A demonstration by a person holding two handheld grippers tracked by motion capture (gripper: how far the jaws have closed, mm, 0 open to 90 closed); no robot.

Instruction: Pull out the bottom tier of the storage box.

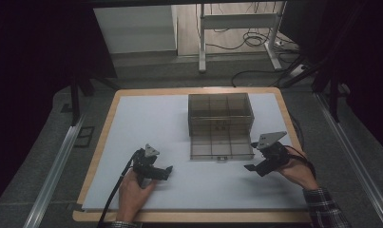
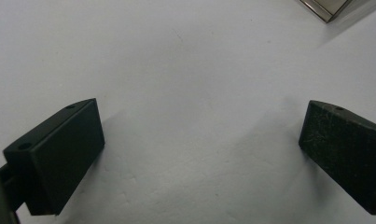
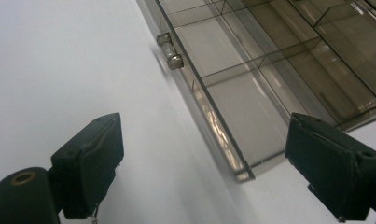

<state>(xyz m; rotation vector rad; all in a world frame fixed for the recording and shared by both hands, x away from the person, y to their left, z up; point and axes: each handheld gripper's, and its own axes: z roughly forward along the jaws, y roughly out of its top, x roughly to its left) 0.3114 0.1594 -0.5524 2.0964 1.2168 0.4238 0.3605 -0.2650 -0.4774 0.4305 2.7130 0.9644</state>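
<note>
Right gripper (image 1: 252,168) hangs low over the white mat (image 1: 146,123) with its jaws spread wide and nothing between them; seen along its own jaws, the near corner of the pulled-out drawer (image 3: 251,107) lies in the gap ahead, untouched. That drawer is a smoky, see-through tray divided into compartments, all of which look empty, and it juts from the bottom of the clear organiser box (image 1: 220,114) standing at the middle of the mat, toward the far edge. A small knob (image 3: 169,52) sits at the centre of its front wall, well left of where the jaws point, so I'd guess the hand is off to the side on purpose, either just clear of the pull or lining up on the tray's corner. Left gripper (image 1: 169,169) rests on the mat nearer the person, jaws equally wide and empty, with plain white surface in front and only a corner of the drawer (image 2: 328,9) at the upper right of its view; it looks parked, out of the way. Between the two tools the mat is bare, so nothing blocks a reach to the drawer front. Beyond the wooden table edge (image 1: 106,128) are a desk's white legs (image 1: 202,42) and loose cables (image 1: 255,38) on the floor, far from the work.
</note>
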